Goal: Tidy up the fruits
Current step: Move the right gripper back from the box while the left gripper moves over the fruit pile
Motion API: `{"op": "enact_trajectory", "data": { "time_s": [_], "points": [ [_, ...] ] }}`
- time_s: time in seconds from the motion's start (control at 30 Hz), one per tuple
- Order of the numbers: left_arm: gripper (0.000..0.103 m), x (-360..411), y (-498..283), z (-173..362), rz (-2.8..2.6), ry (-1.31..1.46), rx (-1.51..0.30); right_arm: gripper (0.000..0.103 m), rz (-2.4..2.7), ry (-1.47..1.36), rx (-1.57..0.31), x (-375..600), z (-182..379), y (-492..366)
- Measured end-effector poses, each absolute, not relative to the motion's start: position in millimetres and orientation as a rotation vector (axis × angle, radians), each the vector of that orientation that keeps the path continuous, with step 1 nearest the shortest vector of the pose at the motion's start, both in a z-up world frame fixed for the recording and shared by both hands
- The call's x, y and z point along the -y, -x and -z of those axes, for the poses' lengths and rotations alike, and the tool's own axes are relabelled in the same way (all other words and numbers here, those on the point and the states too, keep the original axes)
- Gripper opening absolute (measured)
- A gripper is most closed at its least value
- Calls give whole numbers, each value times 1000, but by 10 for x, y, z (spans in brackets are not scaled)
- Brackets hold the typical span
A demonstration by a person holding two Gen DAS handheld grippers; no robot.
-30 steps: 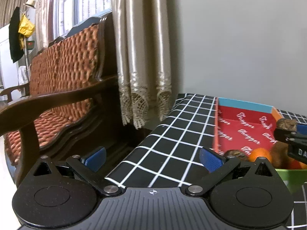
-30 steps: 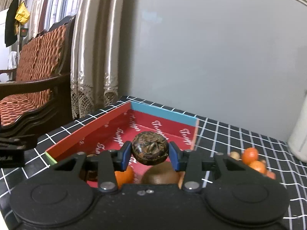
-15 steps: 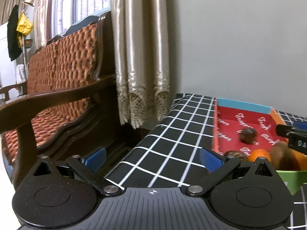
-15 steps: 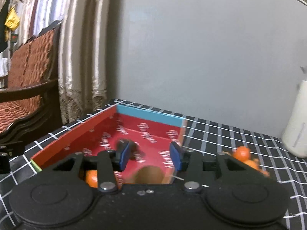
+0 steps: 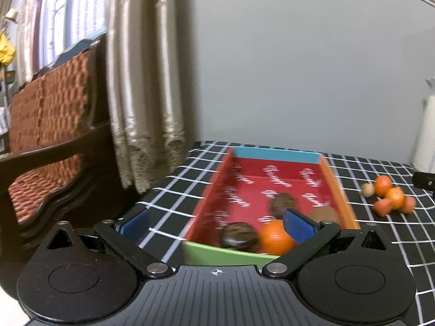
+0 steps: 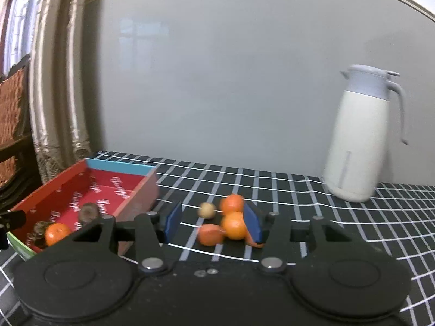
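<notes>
A red box (image 5: 214, 193) with a blue far wall holds a dark round fruit (image 5: 281, 205), another dark fruit (image 5: 239, 237), an orange (image 5: 277, 236) and a brown kiwi (image 5: 323, 214). My left gripper (image 5: 216, 225) is open and empty in front of the box's green near wall. To the right of the box, loose fruit lies on the checked cloth: two oranges (image 6: 232, 202), a small tan ball (image 6: 206, 210) and a reddish piece (image 6: 209, 235). My right gripper (image 6: 213, 222) faces this pile; its jaws are opening, with nothing gripped between them.
A white jug with a grey lid (image 6: 359, 135) stands at the back right by the wall. Curtains (image 5: 141, 108) and a wooden bench with an orange cushion (image 5: 49, 125) stand left of the table. The black checked cloth (image 6: 339, 231) covers the table.
The right gripper let go of the dark round fruit, which now lies in the red box, then swung right to the loose fruit. The left gripper swung right to the box.
</notes>
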State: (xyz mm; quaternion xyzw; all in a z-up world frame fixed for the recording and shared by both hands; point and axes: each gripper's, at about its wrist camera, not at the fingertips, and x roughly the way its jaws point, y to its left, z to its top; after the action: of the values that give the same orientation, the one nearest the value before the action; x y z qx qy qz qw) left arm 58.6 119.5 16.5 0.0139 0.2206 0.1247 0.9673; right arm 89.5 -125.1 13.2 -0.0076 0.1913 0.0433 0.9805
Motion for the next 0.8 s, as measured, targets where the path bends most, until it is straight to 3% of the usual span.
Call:
{"op": "enact_trajectory", "data": {
  "time_s": [0.8],
  "points": [
    [102, 162, -976, -121, 3, -75, -455, 50, 50, -33, -433, 2180, 224, -893]
  ]
}}
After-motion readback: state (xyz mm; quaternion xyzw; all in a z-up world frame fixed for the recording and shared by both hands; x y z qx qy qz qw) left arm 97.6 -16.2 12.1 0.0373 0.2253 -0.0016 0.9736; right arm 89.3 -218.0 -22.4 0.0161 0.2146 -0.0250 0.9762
